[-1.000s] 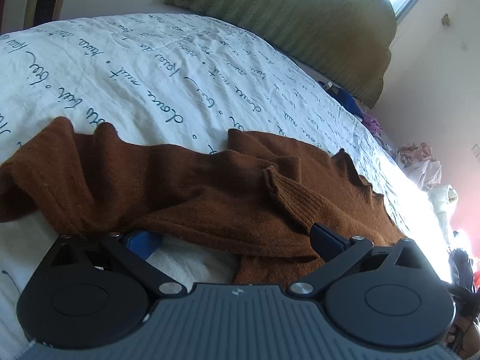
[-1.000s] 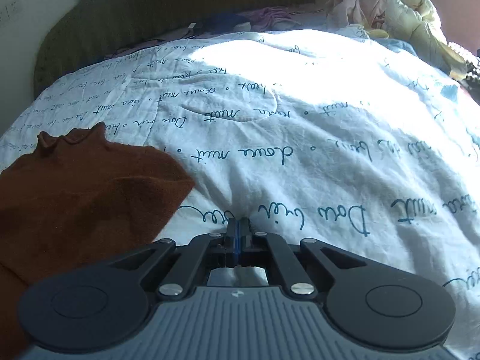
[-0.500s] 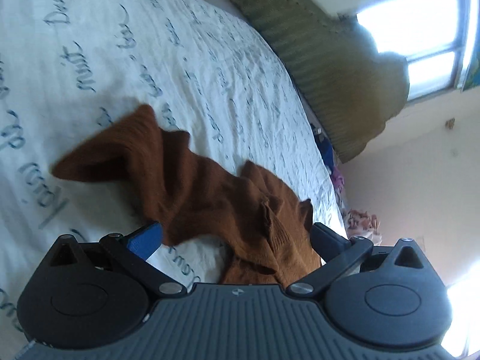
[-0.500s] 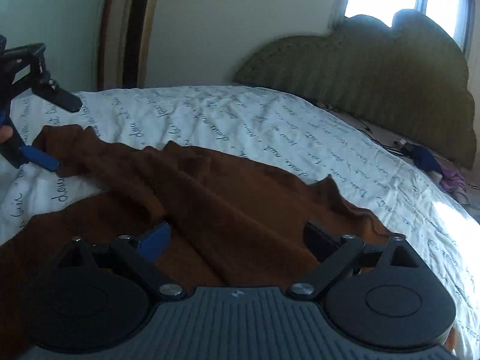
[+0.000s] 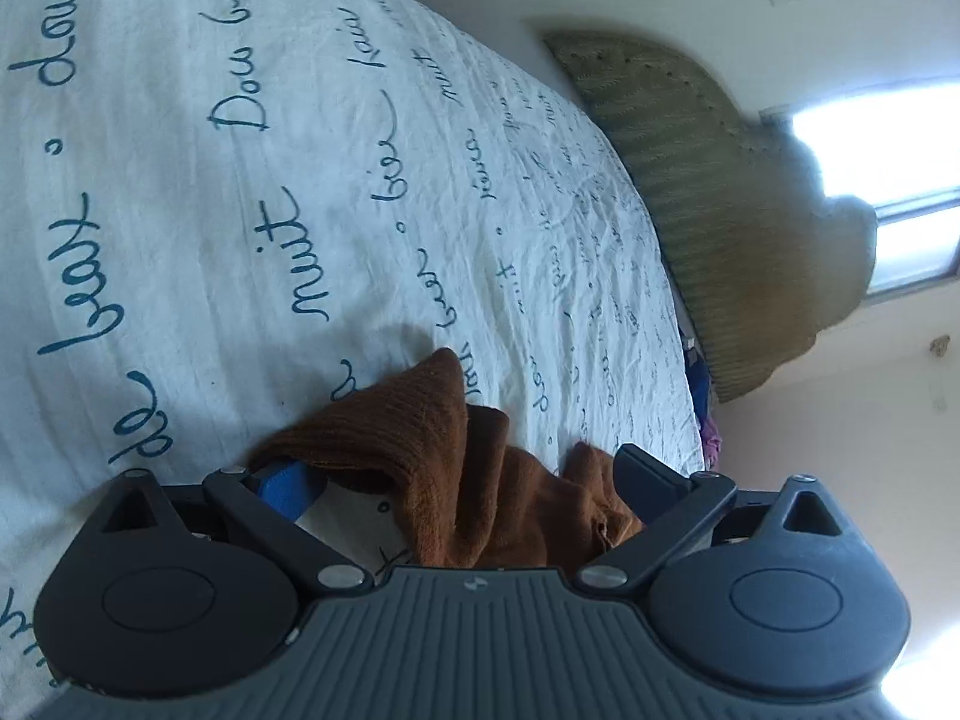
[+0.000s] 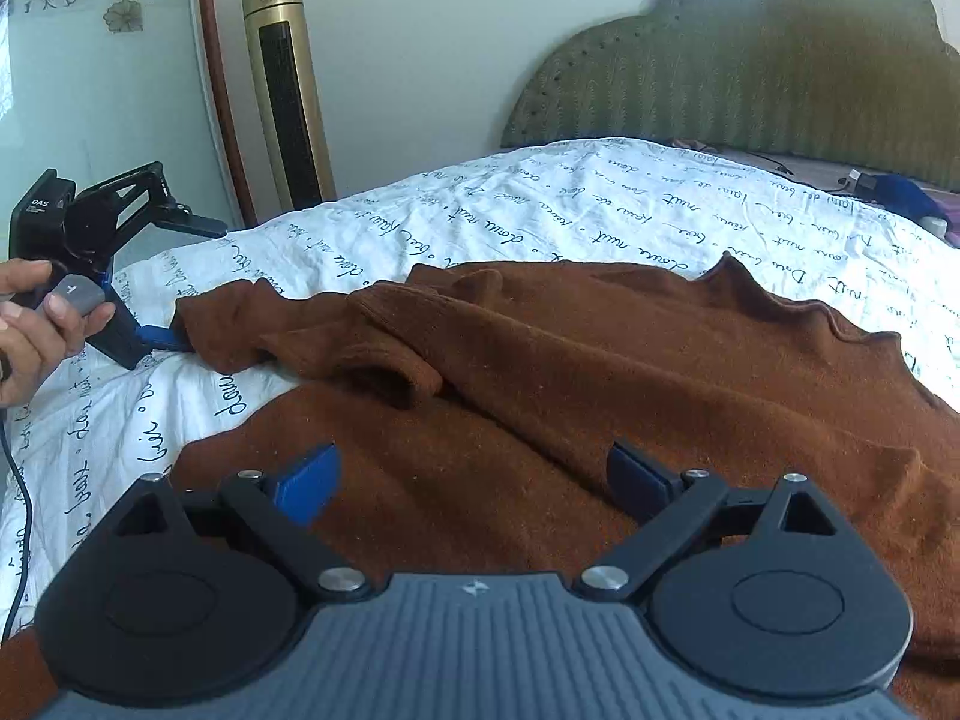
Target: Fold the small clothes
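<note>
The brown sweater (image 6: 600, 372) lies spread over the white bedspread (image 6: 540, 222) printed with blue script, its body toward the edge of the bed nearest me and its scalloped collar toward the green headboard (image 6: 750, 72). 1 sleeve (image 6: 252, 324) runs out toward the left edge of the bed, and a ribbed cuff lies folded across the middle of the garment.

My left gripper (image 5: 462, 474) is at the end of that sleeve. Its jaws are closing, with the bunched sleeve cuff (image 5: 408, 426) between the 2 fingers; the blue pad (image 5: 282, 483) is under the fabric's edge, while the dark finger opposite stands clear of the cloth, so nothing is pinched. From the right wrist view, my left hand (image 6: 30, 324) wraps the handle of that tool, and the blue fingertip touches the sleeve's tip on the bedspread.

My right gripper (image 6: 474, 480) hangs over the sweater's body near the bed's near edge, its jaws spread wide. Brown knit shows between the fingers, but I cannot tell whether they touch it.

Beyond the bed's far left corner stands a gold tower fan (image 6: 288, 78) against the wall, and a window (image 5: 888, 192) glows beside the headboard. A small heap of blue and purple clothes (image 6: 900, 192) lies by the headboard's right end.
</note>
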Tool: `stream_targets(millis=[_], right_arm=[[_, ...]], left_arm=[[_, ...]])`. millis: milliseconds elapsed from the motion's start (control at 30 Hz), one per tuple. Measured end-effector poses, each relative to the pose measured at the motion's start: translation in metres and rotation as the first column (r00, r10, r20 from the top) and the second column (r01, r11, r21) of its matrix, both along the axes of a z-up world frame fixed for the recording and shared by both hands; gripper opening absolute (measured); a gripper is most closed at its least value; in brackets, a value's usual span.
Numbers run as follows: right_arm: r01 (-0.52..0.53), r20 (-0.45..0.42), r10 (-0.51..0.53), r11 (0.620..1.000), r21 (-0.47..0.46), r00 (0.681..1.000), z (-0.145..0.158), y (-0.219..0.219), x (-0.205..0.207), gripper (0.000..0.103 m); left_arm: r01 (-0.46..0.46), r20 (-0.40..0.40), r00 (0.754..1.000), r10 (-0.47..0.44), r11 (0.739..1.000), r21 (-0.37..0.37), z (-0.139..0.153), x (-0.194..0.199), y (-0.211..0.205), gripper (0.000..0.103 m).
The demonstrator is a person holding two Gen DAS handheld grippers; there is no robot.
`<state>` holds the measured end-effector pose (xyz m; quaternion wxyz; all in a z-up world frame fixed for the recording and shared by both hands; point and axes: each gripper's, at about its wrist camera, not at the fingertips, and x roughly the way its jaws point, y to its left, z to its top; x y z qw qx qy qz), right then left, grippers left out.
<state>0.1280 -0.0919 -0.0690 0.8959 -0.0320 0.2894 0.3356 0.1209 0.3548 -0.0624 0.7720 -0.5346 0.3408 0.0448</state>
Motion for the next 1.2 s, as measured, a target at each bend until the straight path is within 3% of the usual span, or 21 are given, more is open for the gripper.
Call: stream_targets(millis=[33,100,167,267,433,533,667,833,967,1067,1133,1200], right_arm=[[0.002,-0.002,-0.002,1.0,0.004,1.0,0.0,-0.001,-0.001,0.096],[0.01,-0.003,-0.01,1.0,0.01,1.0,0.001,-0.004,-0.003,0.097],[0.011,-0.006,-0.011,1.0,0.017,1.0,0.003,-0.004,-0.005,0.096],[0.009,-0.003,-0.009,1.0,0.018,1.0,0.007,-0.003,-0.007,0.097],[0.001,0.006,-0.001,1.0,0.018,1.0,0.014,-0.001,-0.012,0.097],[-0.001,0.004,0.001,1.0,0.026,1.0,0.018,0.002,-0.012,0.097],[-0.007,-0.003,0.007,0.999,0.045,1.0,0.021,0.006,-0.012,0.096],[-0.017,-0.047,0.02,0.997,0.077,0.999,0.02,0.014,-0.002,0.097],[-0.024,-0.121,0.04,0.991,0.132,0.992,0.014,0.024,0.016,0.097],[-0.03,-0.197,0.07,0.98,0.198,0.978,0.01,0.036,0.036,0.097],[-0.101,-0.224,0.165,0.956,0.274,0.961,0.006,0.045,0.047,0.097],[-0.106,-0.184,0.153,0.964,0.245,0.971,0.004,0.061,0.05,0.097]], left_arm=[[-0.011,0.0,1.0,0.011,1.0,-0.013,-0.001,0.001,0.002,0.078],[0.0,-0.012,1.0,0.0,0.997,-0.073,-0.012,0.005,0.011,0.005],[-0.03,-0.016,0.999,0.028,0.99,-0.135,-0.025,0.006,0.02,0.004],[-0.042,0.013,0.999,0.044,0.996,-0.083,-0.023,0.008,0.028,0.004],[-0.069,0.12,0.991,0.058,0.994,0.088,0.012,0.012,0.043,0.004],[-0.139,0.191,0.976,0.1,0.969,0.204,0.039,0.005,0.057,0.004],[-0.25,0.269,0.948,0.173,0.925,0.286,0.068,-0.013,0.085,0.004],[-0.341,0.306,0.922,0.237,0.871,0.353,0.089,-0.043,0.122,0.004],[-0.335,0.269,0.933,0.24,0.852,0.402,0.087,-0.05,0.138,0.004],[-0.278,0.222,0.955,0.199,0.86,0.428,0.073,-0.049,0.139,0.004],[-0.215,0.171,0.974,0.149,0.845,0.489,0.062,-0.045,0.132,0.004],[-0.178,0.138,0.983,0.122,0.819,0.546,0.053,-0.041,0.121,0.005]])
